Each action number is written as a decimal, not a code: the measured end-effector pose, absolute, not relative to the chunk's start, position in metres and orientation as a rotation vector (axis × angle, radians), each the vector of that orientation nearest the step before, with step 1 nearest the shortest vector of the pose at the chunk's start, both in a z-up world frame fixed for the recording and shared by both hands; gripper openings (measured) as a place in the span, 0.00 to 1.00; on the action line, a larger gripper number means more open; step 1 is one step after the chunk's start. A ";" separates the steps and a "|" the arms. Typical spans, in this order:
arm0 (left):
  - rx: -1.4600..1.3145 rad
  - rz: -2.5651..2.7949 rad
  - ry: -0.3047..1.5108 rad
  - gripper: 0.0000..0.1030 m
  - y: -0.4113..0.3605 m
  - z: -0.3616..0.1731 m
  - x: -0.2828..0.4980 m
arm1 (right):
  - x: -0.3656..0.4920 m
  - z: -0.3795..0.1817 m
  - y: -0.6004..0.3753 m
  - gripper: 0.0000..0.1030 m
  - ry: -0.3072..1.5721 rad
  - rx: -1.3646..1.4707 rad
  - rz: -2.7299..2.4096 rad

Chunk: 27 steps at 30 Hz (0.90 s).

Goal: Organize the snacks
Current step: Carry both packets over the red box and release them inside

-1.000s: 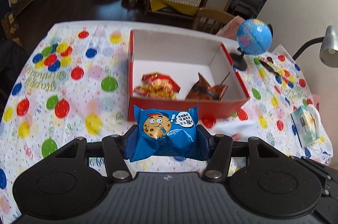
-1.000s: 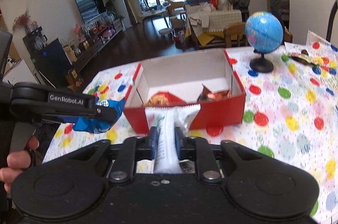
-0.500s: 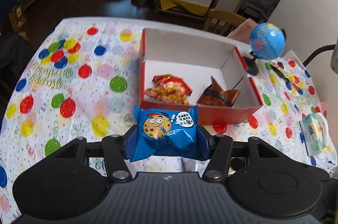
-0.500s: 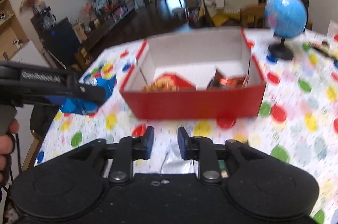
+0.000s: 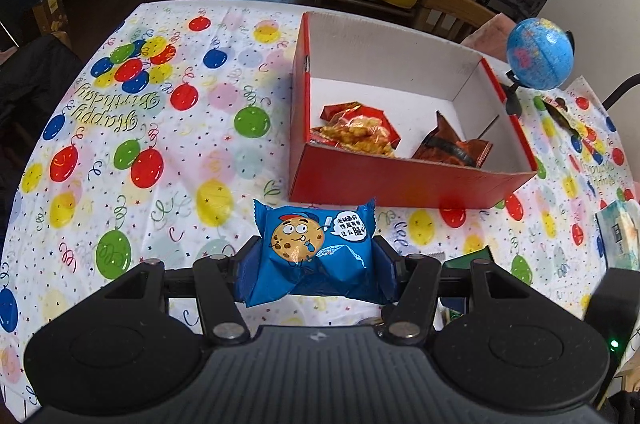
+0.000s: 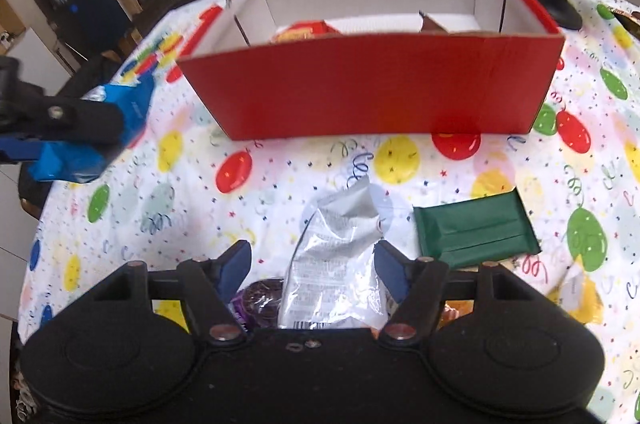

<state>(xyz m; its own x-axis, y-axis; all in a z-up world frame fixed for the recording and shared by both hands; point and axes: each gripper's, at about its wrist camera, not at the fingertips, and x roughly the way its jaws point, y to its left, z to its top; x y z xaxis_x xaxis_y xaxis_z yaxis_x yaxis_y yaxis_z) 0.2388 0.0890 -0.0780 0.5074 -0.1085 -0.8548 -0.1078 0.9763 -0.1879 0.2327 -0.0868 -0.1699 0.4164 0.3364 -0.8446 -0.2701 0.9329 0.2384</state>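
Observation:
My left gripper (image 5: 316,264) is shut on a blue cookie packet (image 5: 314,244) and holds it above the tablecloth, in front of the red box (image 5: 404,184). The box holds a red-orange snack bag (image 5: 356,128) and a dark red packet (image 5: 452,144). In the right wrist view the left gripper with the blue packet (image 6: 92,128) shows at the left. My right gripper (image 6: 314,266) is open, low over the table, with a silver packet (image 6: 340,252) lying between its fingers. A green packet (image 6: 476,228) lies to its right, near the red box (image 6: 372,92).
A blue globe (image 5: 540,54) stands right of the box. A tissue pack (image 5: 620,236) lies at the table's right edge. A purple packet (image 6: 260,302) and an orange one (image 6: 452,312) lie under the right gripper. A wooden chair (image 5: 452,8) stands behind the table.
My right gripper let go of the silver packet, which now lies on the table, and its jaws opened wide as it dropped lower. My left gripper rose with the blue packet.

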 end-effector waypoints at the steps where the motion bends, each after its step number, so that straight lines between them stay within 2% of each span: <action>1: -0.228 0.004 1.045 0.55 0.089 -0.080 0.239 | 0.234 -0.173 -0.086 0.66 1.080 0.061 0.376; 6: -0.227 0.015 1.060 0.55 0.089 -0.086 0.237 | 0.239 -0.182 -0.083 0.66 1.100 0.031 0.359; 8: -0.223 0.019 1.063 0.55 0.089 -0.088 0.236 | 0.239 -0.186 -0.081 0.64 1.102 0.018 0.358; 10: -0.222 0.023 1.065 0.55 0.088 -0.089 0.236 | 0.239 -0.189 -0.081 0.50 1.105 0.008 0.346; 15: -0.225 0.027 1.068 0.55 0.088 -0.089 0.233 | 0.237 -0.187 -0.086 0.38 1.097 0.018 0.336; 16: -0.225 0.027 1.067 0.55 0.087 -0.089 0.232 | 0.236 -0.185 -0.087 0.29 1.093 0.014 0.335; 18: -0.225 0.027 1.066 0.55 0.087 -0.089 0.232 | 0.232 -0.179 -0.088 0.25 1.079 0.012 0.334; 27: -0.226 -0.008 1.026 0.55 0.079 -0.072 0.223 | 0.216 -0.131 -0.108 0.24 0.987 0.088 0.345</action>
<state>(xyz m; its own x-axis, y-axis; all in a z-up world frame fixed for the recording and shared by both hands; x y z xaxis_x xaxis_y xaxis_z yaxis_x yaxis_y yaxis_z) 0.2225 0.0793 -0.0716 0.5207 -0.1124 -0.8463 -0.0987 0.9767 -0.1905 0.2157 -0.1082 -0.1306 0.5017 0.3243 -0.8020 -0.2454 0.9423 0.2276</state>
